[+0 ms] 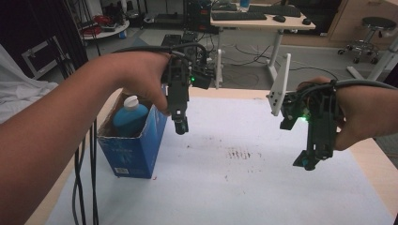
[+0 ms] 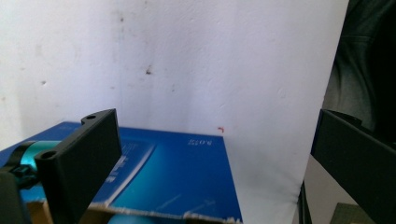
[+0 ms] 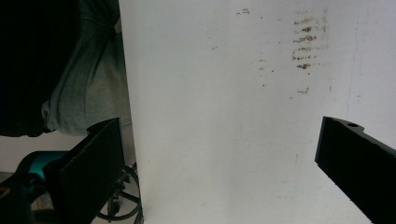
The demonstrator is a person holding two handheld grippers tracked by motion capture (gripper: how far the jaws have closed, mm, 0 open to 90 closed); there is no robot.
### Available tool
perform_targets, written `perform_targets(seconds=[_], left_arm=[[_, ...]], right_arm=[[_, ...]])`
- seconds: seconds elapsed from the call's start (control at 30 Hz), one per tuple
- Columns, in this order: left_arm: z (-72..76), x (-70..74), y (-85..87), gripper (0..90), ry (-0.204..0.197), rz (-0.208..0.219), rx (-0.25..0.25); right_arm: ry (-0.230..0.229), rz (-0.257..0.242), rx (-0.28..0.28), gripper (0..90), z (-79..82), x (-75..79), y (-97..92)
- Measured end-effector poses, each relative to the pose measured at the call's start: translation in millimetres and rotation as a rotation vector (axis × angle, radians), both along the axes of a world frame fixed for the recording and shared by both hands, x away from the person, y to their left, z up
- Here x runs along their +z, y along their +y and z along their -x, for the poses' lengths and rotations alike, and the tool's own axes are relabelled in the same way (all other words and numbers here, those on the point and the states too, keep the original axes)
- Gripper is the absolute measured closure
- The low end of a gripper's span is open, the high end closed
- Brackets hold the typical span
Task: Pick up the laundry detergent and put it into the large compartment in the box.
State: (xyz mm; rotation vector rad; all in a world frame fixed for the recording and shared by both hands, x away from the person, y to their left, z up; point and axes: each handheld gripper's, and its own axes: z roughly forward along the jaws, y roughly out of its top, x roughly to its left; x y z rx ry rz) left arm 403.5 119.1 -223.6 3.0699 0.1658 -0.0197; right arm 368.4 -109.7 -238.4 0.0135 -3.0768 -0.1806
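Left tool (image 1: 180, 125) wide open, empty, above blue box (image 1: 133, 150) rim, right tool (image 1: 307, 161) likewise

This looks like a lab or engineering workroom. Beyond the white-covered table (image 1: 263, 187) stands a desk (image 1: 263, 21) carrying a keyboard (image 1: 244, 15) and a mouse (image 1: 279, 18), with cables (image 1: 244, 51) sprawling across the grey floor beneath it. Over on the right there's a rolling stool (image 1: 371, 35), and on the left a small round table (image 1: 105, 29) piled with gear. Dark equipment sits stacked at the back, wires running everywhere.
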Motion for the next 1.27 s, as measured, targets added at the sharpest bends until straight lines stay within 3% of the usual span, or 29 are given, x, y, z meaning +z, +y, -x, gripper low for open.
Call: perform_targets(seconds=[0.27,0.4,1.27], left_arm=[[-10.0,-14.4,-8.5,1.7,0.020,0.001,0.004],[-12.0,-14.0,-9.3,1.7,0.018,0.014,0.006],[-7.5,-10.9,-16.0,1.7,0.008,0.003,0.000]], right_arm=[[0.002,0.004,0.005,0.8,-7.5,-2.5,2.3],[0.004,0.011,0.012,0.8,-9.5,-4.5,3.8],[-0.007,0.012,0.011,0.8,-6.5,-0.7,5.3]])
